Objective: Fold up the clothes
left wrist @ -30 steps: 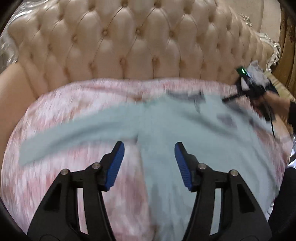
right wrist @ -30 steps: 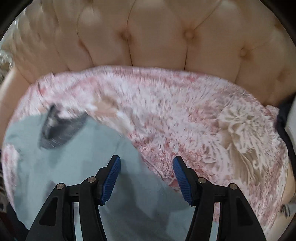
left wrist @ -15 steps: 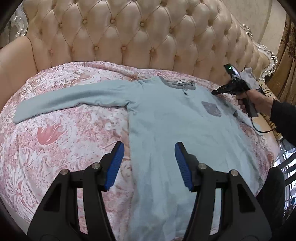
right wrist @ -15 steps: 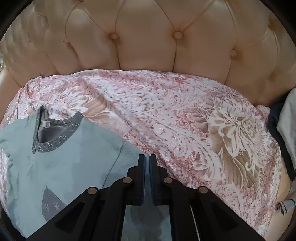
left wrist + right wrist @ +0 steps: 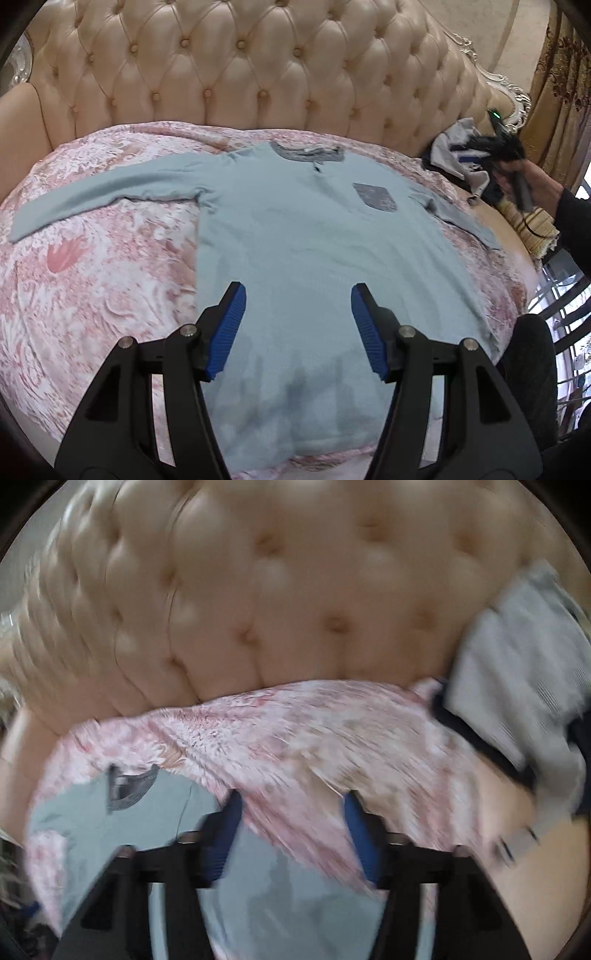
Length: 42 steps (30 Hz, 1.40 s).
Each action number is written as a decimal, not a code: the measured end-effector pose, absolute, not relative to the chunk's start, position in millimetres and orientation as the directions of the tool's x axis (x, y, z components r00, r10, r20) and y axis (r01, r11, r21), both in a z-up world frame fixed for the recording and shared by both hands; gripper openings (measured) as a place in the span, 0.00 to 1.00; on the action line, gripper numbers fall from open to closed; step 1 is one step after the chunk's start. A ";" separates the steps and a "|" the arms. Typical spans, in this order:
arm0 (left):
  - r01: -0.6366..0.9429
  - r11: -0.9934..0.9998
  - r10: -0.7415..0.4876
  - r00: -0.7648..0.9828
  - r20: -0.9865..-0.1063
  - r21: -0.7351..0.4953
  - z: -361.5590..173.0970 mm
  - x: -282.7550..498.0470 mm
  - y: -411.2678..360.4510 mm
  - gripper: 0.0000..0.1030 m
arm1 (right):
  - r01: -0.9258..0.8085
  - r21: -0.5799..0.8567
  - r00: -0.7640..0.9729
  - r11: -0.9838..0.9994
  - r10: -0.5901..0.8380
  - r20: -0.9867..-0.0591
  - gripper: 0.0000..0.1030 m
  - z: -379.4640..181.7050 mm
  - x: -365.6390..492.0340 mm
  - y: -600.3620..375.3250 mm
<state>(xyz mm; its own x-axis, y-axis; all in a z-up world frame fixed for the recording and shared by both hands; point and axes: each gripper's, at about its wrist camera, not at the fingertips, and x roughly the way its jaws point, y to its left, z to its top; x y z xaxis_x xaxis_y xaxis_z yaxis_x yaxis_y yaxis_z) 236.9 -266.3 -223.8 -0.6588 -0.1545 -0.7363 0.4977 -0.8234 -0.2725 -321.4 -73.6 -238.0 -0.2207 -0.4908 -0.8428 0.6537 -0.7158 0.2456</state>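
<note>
From the left wrist camera we see a pale blue long-sleeved shirt [image 5: 295,229] spread flat, front up, on a pink floral cover [image 5: 92,288] over a sofa seat, its grey neckline toward the tufted cream backrest [image 5: 258,66]. One sleeve [image 5: 99,192] runs out to the left across the cover; the other lies down along the shirt's right edge. A grey chest pocket [image 5: 375,196] sits on the right half of the front. Our left tool [image 5: 297,328] hangs over the lower part of the shirt, its blue pads spread wide with nothing between them. At the far right, a hand [image 5: 524,181] holds our right tool [image 5: 495,142] near a heap of grey and dark clothes [image 5: 458,155] at the sofa's end. From the right wrist camera, which is badly blurred, we see the right tool [image 5: 291,830] with its blue pads apart and gripping nothing, above the edge where the shirt [image 5: 110,827] meets the floral cover [image 5: 314,731]. The grey clothes [image 5: 517,701] lie at the right, against the backrest [image 5: 295,590].
</note>
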 end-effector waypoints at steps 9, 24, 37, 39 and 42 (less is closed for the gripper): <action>0.448 -0.854 -0.125 -0.670 -0.732 -0.264 -217.1 228.6 -230.9 0.61 | 0.616 0.081 -0.212 -0.784 -0.263 -0.941 0.46 -281.2 -326.2 85.9; 0.437 -0.868 -0.128 -0.654 -0.746 -0.234 -209.5 217.5 -217.8 0.62 | 0.560 -0.026 -0.246 -0.828 -0.135 -0.960 0.02 -321.2 -317.0 95.8; 0.447 -0.859 -0.119 -0.648 -0.752 -0.249 -212.5 230.1 -219.2 0.62 | 0.531 -0.177 -0.355 -0.828 -0.028 -0.935 0.01 -314.8 -327.1 76.2; 0.456 -0.855 -0.120 -0.639 -0.760 -0.249 -214.6 235.5 -219.5 0.62 | 0.546 -0.212 -0.371 -0.810 -0.007 -0.928 0.01 -317.7 -330.0 67.9; 0.472 -0.845 -0.120 -0.625 -0.772 -0.251 -219.1 242.5 -219.4 0.62 | 0.563 -0.255 -0.392 -0.786 0.017 -0.920 0.01 -321.9 -334.7 57.5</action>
